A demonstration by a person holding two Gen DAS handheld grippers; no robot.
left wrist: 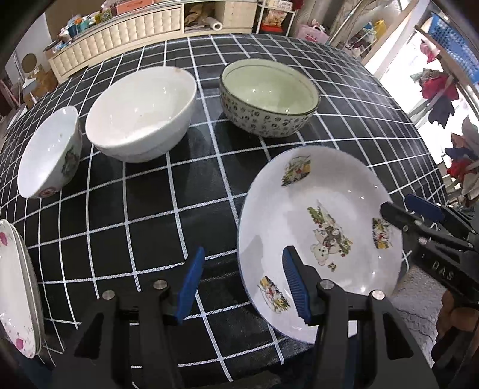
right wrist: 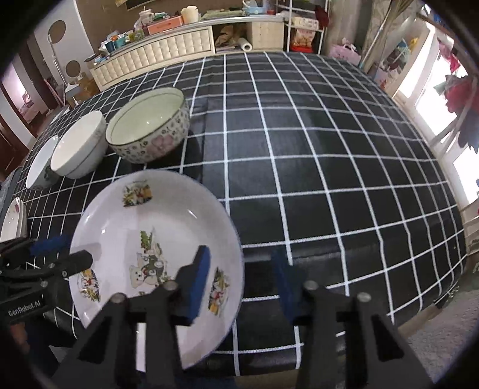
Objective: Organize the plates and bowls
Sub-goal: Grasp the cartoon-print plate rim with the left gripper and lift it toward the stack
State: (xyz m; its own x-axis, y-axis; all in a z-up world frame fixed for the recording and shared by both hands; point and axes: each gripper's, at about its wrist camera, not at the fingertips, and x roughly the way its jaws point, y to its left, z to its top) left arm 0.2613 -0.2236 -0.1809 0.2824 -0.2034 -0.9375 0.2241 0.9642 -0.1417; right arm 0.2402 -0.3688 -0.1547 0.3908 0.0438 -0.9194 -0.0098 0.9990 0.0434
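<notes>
Step in hand, as I read it: two-handed pickup of the cartoon plate [left wrist: 317, 227], which sits at the near edge of the table, right of centre. Left gripper [left wrist: 243, 284] straddles its left rim, one pad over the well and one outside over the cloth. Right gripper [right wrist: 241, 281] does the same on the right rim. Neither is clamped: I see a gap between each pad and the rim, so both are released, nothing held. The right gripper's outer finger is blurred, so I'm less sure on that side. Next move, my call: seat both sets of pads on the rim, clench evenly, lift level, then carry it left to the pink-flowered plate stack [left wrist: 15, 284] at the near left edge. Glazed rim looks slippery, and an uneven squeeze could tip the plate off the near edge. Bowls stand in a row further back: small floral bowl [left wrist: 48, 155] far left, white bowl [left wrist: 140, 110] just beside it, patterned bowl [left wrist: 269, 95] to the right and apart from it. They probably nest later. Surface is a black tablecloth [left wrist: 134, 209] with a white grid, soft and slightly creased. The right half of the table is bare. Room is cluttered: cream tufted sideboard [left wrist: 119, 33] behind the table with a paper roll [left wrist: 214, 24] in its shelf, hanging clothes [left wrist: 440, 89] by bright windows at right.
</notes>
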